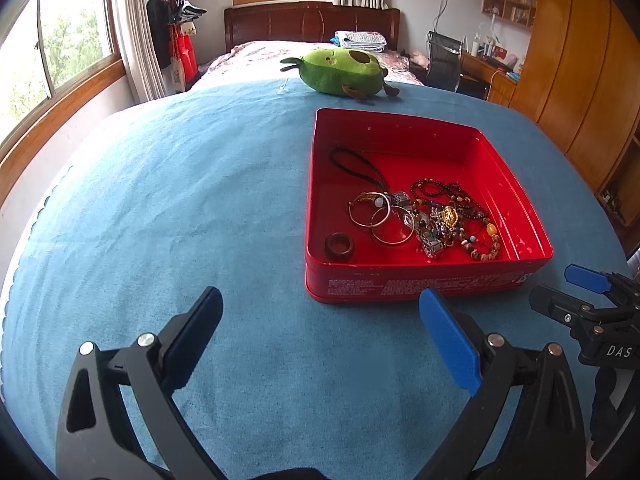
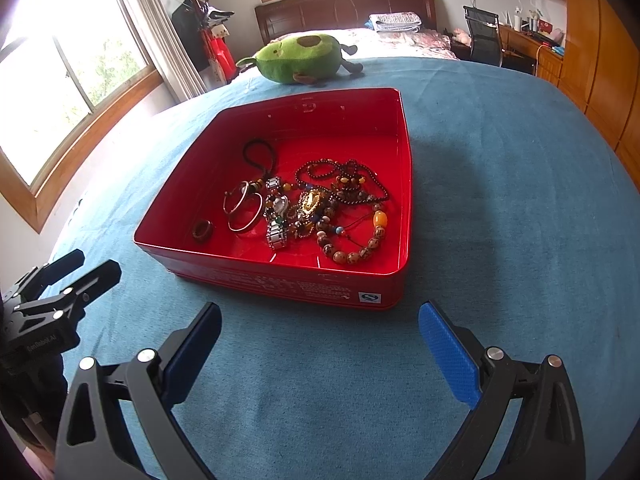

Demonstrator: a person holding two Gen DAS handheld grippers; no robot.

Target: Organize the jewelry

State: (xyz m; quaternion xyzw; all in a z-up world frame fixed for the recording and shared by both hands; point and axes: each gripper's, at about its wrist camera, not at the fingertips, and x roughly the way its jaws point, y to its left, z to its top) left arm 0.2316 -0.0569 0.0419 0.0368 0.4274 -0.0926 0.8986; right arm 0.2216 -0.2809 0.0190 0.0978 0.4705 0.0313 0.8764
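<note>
The right gripper (image 2: 320, 352) was spread wide and held nothing. It hung low over the blue cloth (image 2: 500, 200), just near of the red tin (image 2: 280, 280). The left gripper (image 1: 320, 340) was spread wide too, also with nothing in it, and sat to the left of the tin's near wall.

All the jewelry lay inside the tin, toward its near side. The wooden ring (image 2: 201, 230) sat alone on the left. The silver bangles (image 2: 242, 208) lay beside it, and the metal watch band (image 2: 276, 224) lay next to them. Its long side ran from near to far. The bead bracelet (image 2: 356, 240) curled on the right, touching the dark bead necklace (image 2: 340, 176) and a gold piece (image 2: 310, 202).

The beads and chains were piled together, so pulling one could likely drag the others up with it. The bangles overlapped, so a grab might lift both. A push on the tin's wall could slide it on the cloth.
</note>
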